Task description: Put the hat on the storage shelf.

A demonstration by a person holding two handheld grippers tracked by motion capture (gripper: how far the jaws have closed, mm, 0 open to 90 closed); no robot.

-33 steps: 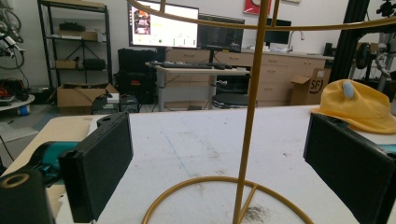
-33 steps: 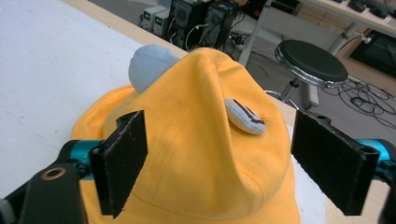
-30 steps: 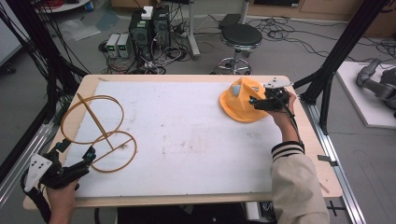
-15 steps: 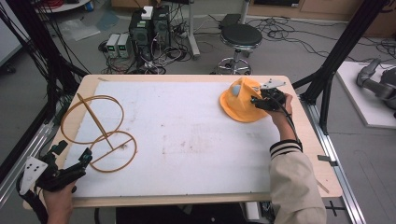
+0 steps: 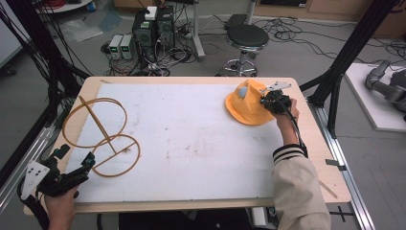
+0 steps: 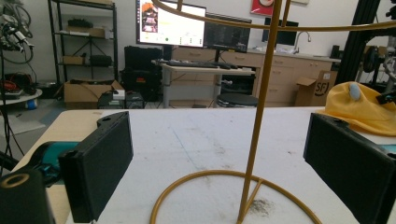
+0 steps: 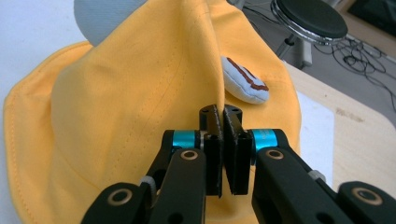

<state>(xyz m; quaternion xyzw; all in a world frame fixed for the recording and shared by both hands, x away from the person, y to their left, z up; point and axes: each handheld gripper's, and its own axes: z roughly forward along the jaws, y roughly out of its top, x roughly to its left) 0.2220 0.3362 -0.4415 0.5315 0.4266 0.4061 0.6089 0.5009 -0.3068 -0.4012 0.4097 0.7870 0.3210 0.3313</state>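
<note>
Two grippers are working at opposite ends of the white-topped table. At the far right corner, the right gripper is pinching a fold of the yellow bucket hat; its jaws have just been closing, and in the right gripper view they are standing almost together with a ridge of yellow cloth caught between the pads. Judging by the way the fabric is tenting up into a crease, the hat is light, soft and floppy, so it will likely sag and swing once lifted; a grip on a doubled fold of the crown, as here, looks safer than the thin brim. A small grey stuffed ear is sitting just beyond the pinch. The right forearm is reaching forward along the table's right edge, wrist level, sleeve cuff well behind the gripper.

Near the front left corner, the left gripper is hovering with jaws spread wide, holding nothing, and is facing the gold wire hat stand, whose upright rod is rising between its pads without touching them.
</note>
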